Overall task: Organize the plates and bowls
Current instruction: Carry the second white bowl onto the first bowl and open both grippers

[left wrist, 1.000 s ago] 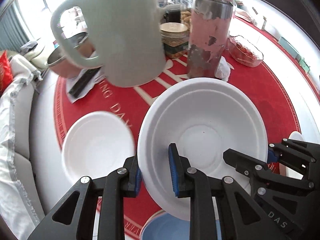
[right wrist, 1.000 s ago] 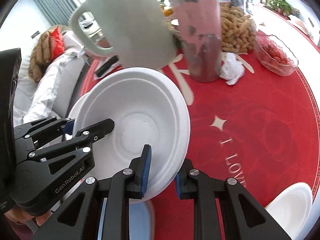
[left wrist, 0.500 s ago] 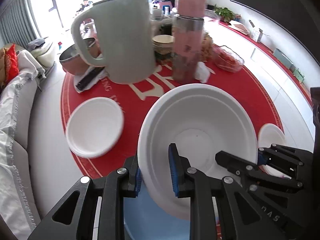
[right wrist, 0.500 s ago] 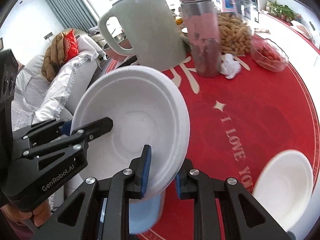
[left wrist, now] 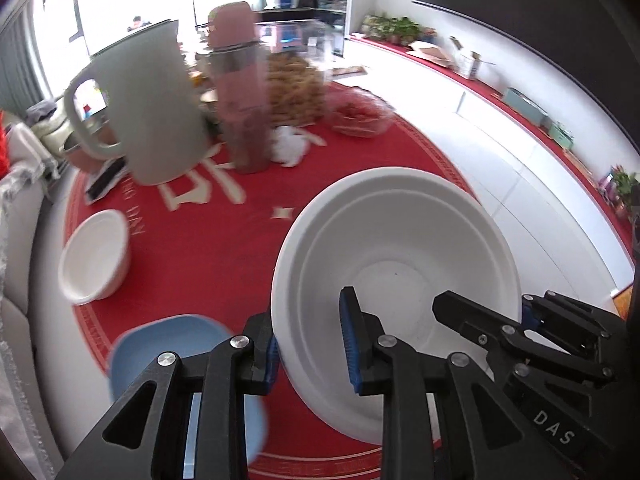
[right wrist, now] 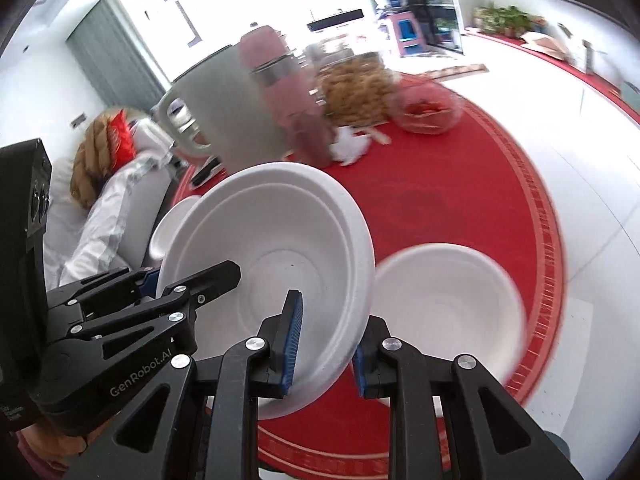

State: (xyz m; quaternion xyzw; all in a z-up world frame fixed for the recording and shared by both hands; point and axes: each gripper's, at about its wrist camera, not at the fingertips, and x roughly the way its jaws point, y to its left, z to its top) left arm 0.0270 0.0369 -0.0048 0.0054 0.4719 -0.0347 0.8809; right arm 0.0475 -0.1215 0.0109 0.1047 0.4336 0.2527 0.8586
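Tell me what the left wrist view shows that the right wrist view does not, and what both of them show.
Only the left wrist view shows the blue bowl low on the left, partly behind the left tool.

Only the right wrist view shows a second large white bowl resting on the red mat to the right, and the cushions on the sofa.

Both show the big white bowl, held at its rim from two sides by the left tool and the right tool, the small white bowl, the grey-green kettle and the pink flask.
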